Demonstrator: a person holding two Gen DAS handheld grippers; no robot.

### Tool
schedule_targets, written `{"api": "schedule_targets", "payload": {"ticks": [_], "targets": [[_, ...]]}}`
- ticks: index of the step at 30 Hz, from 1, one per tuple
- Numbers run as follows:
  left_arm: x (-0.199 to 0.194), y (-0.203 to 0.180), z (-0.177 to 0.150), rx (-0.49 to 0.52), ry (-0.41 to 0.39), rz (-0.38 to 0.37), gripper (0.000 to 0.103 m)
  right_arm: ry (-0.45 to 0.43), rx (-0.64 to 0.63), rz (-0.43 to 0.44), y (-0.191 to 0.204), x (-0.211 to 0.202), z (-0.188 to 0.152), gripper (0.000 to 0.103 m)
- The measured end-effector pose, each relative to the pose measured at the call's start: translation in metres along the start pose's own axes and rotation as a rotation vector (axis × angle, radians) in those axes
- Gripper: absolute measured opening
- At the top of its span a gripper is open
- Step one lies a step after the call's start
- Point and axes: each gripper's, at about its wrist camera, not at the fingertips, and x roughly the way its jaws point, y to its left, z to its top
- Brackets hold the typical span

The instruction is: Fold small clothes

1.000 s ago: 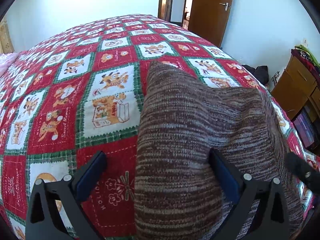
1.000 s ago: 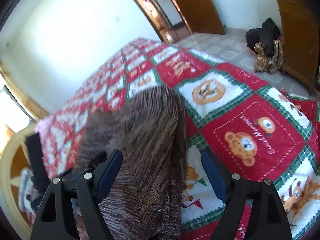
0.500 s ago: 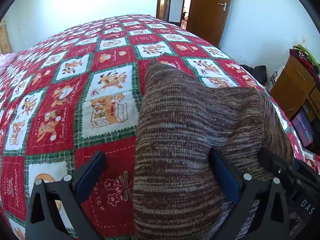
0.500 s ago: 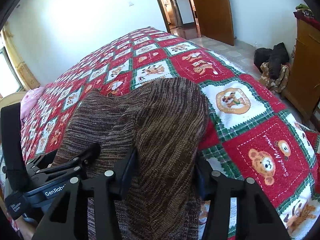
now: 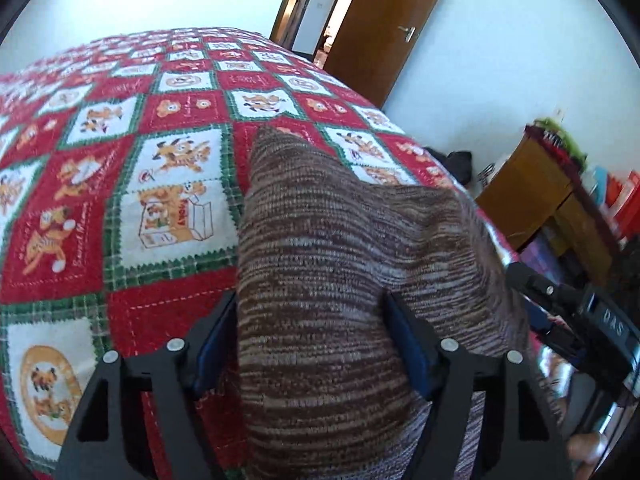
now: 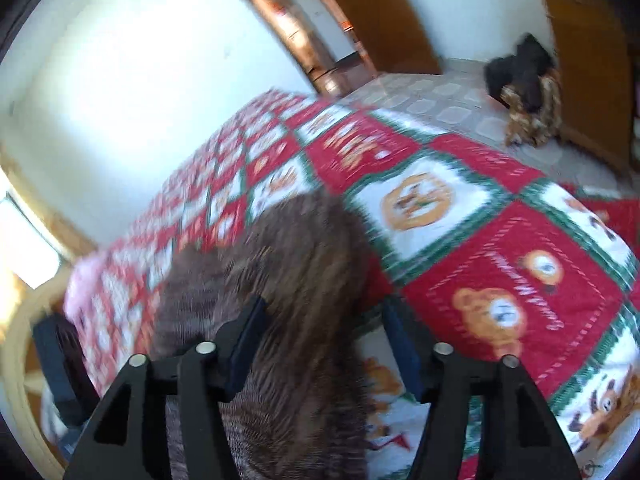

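Brown knit garment (image 5: 340,248) runs lengthwise away from both cameras over the bed (image 5: 120,152); near end cut off. Left tongs (image 5: 310,344) grip it; right tongs (image 6: 324,340) blurred, cannot tell.

The bed (image 5: 132,168) carries a red, white and green patchwork quilt (image 5: 80,240); a brown knit garment (image 5: 340,260) lies at 5 o'clock.

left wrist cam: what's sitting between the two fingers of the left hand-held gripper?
The brown knit garment fills the gap of the left hand-held gripper; its folded bulk runs forward over the red patchwork quilt. Seen in the left wrist view.
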Motion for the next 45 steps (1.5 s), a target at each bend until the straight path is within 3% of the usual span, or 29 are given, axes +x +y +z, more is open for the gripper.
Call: {"api": "schedule_targets", "payload": {"ticks": [4, 8, 11, 12, 15, 17, 20, 26, 32, 36, 40, 45], "targets": [[0.002, -0.007, -0.001, 0.025, 0.008, 0.009, 0.082, 0.01, 0.09, 0.063, -0.015, 0.002, 0.001, 0.07], [0.001, -0.007, -0.002, 0.042, 0.018, -0.019, 0.083, 0.105, -0.107, 0.068, 0.025, 0.018, -0.009, 0.071], [0.0, -0.01, -0.003, 0.054, 0.018, -0.017, 0.077, 0.136, -0.267, -0.024, 0.052, 0.027, -0.018, 0.071], [0.0, -0.011, -0.003, 0.064, 0.014, -0.008, 0.072, 0.141, -0.279, -0.023, 0.054, 0.028, -0.019, 0.069], [-0.001, -0.015, -0.004, 0.086, 0.005, -0.008, 0.059, 0.138, -0.213, -0.01, 0.042, 0.028, -0.015, 0.045], [-0.001, -0.017, -0.005, 0.096, 0.001, -0.001, 0.056, 0.139, -0.193, 0.004, 0.038, 0.028, -0.014, 0.042], [-0.001, -0.018, -0.005, 0.105, -0.009, 0.014, 0.052, 0.135, -0.264, -0.036, 0.05, 0.028, -0.018, 0.034], [-0.003, -0.025, -0.006, 0.141, -0.031, 0.049, 0.045, 0.116, -0.329, -0.08, 0.057, 0.025, -0.019, 0.029], [-0.016, -0.022, -0.004, 0.12, -0.042, 0.031, 0.036, 0.057, -0.539, -0.208, 0.094, 0.016, -0.033, 0.026], [-0.047, -0.019, -0.002, 0.077, -0.08, -0.006, 0.035, 0.029, -0.504, -0.162, 0.109, -0.012, -0.028, 0.025], [-0.082, -0.025, 0.0, 0.116, -0.118, 0.016, 0.035, -0.022, -0.5, -0.127, 0.131, -0.045, -0.033, 0.025], [-0.121, -0.03, -0.003, 0.145, -0.144, 0.007, 0.035, -0.08, -0.529, -0.149, 0.159, -0.086, -0.051, 0.025]]}}
